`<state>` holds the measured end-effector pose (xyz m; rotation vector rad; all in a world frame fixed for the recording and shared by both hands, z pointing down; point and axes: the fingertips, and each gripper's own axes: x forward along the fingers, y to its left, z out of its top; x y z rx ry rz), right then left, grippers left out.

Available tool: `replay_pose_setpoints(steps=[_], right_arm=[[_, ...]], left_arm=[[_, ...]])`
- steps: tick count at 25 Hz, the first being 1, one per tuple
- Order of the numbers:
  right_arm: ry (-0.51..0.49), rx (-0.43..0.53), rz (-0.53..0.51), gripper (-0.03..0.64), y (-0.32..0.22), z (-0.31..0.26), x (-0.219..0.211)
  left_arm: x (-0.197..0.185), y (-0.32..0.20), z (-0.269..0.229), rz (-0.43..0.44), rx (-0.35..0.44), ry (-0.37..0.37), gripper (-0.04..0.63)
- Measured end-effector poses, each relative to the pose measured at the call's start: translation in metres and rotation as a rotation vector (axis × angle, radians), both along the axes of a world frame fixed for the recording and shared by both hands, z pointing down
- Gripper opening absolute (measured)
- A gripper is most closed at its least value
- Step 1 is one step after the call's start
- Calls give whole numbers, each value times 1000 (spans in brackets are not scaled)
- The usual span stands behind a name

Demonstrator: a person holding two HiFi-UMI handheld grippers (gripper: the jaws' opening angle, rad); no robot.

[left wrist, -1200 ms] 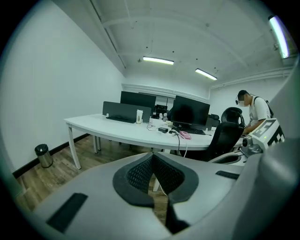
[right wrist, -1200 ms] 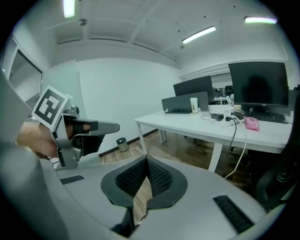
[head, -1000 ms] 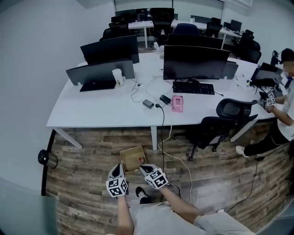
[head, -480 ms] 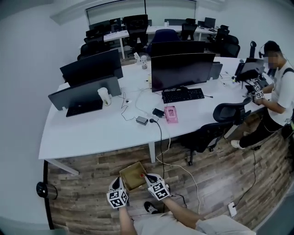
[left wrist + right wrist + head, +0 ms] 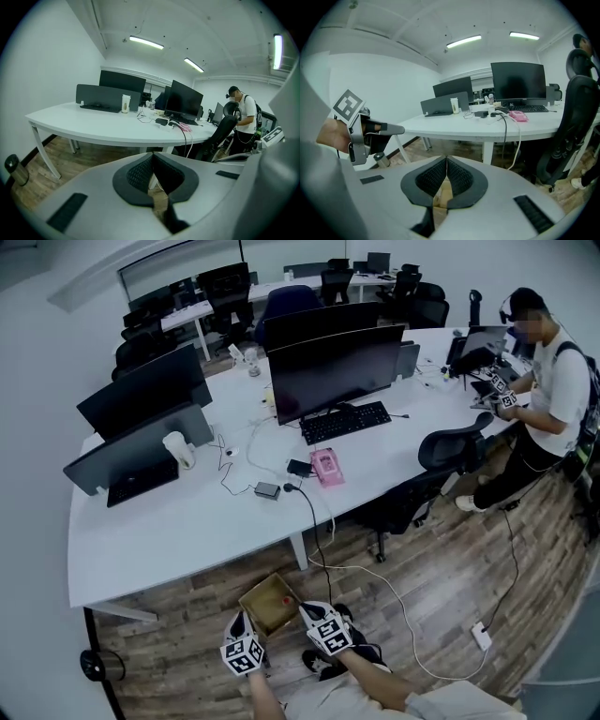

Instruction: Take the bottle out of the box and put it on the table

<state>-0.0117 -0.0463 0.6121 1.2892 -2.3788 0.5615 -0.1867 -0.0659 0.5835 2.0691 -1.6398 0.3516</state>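
Note:
An open cardboard box (image 5: 268, 602) sits on the wooden floor in front of the white table (image 5: 169, 531). A small red spot (image 5: 287, 600) shows inside it; no bottle shape can be made out. My left gripper (image 5: 241, 622) hangs at the box's near left corner, jaws pressed together and empty. My right gripper (image 5: 306, 609) is at the box's near right edge, also shut and empty. In the left gripper view the shut jaws (image 5: 152, 157) point toward the table, with cardboard (image 5: 160, 199) below them. The right gripper view shows shut jaws (image 5: 446, 159), cardboard (image 5: 442, 195) below, and the left gripper (image 5: 390, 129) to the side.
Monitors (image 5: 336, 362), a keyboard (image 5: 345, 421) and a pink object (image 5: 325, 466) lie on the table. A cable (image 5: 319, 545) hangs from it to the floor beside the box. An office chair (image 5: 412, 498) and a standing person (image 5: 548, 399) are at the right. A small cylinder (image 5: 98, 664) stands on the floor at the left.
Both grippers have sunk toward the box and now flank its near edge. The head view has swung, so the table sits more to the left. Both pairs of jaws stayed shut.

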Motion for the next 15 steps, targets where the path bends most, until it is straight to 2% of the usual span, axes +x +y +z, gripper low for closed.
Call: replay_pose_setpoints(steps=[6, 12, 15], right_arm=[[0, -110, -17, 40, -4, 31, 17], [13, -121, -29, 40, -54, 48, 32], [8, -164, -28, 40, -52, 47, 44]], left_arm=[[14, -17, 36, 41, -63, -8, 15], [28, -52, 71, 60, -139, -16, 15], [52, -42, 83, 114, -206, -19, 15]])
